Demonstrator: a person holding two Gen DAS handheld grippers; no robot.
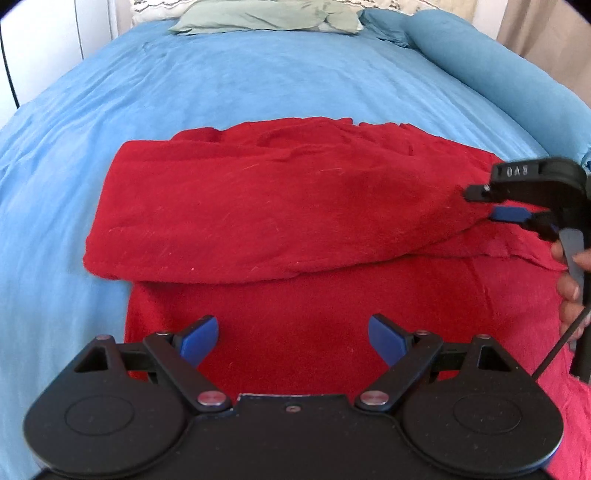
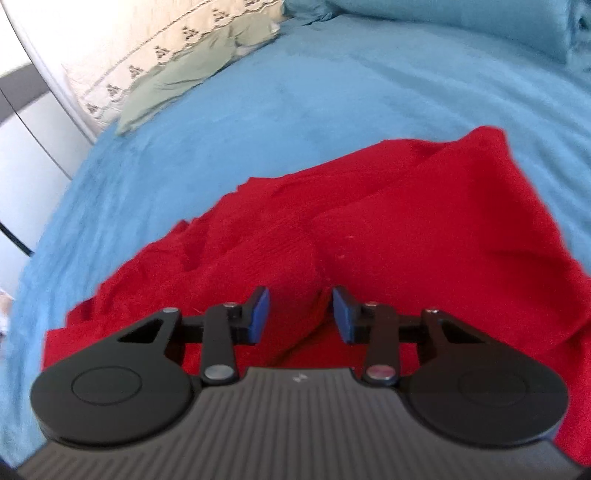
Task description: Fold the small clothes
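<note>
A red garment (image 1: 280,214) lies on the blue bedspread (image 1: 221,85), its far part folded over toward me in a thick layer. My left gripper (image 1: 293,338) is open and empty, low over the near flat part of the garment. My right gripper (image 2: 300,314) has its jaws partly open around a raised ridge of the red garment (image 2: 406,229); they do not pinch it tight. In the left wrist view the right gripper (image 1: 480,205) sits at the folded layer's right edge, with the fabric edge between its fingers.
A green pillow (image 1: 266,16) and a patterned pillow (image 2: 155,48) lie at the head of the bed. A rolled blue blanket (image 1: 480,59) runs along the right side. A white wall or cupboard (image 2: 33,122) stands at the left.
</note>
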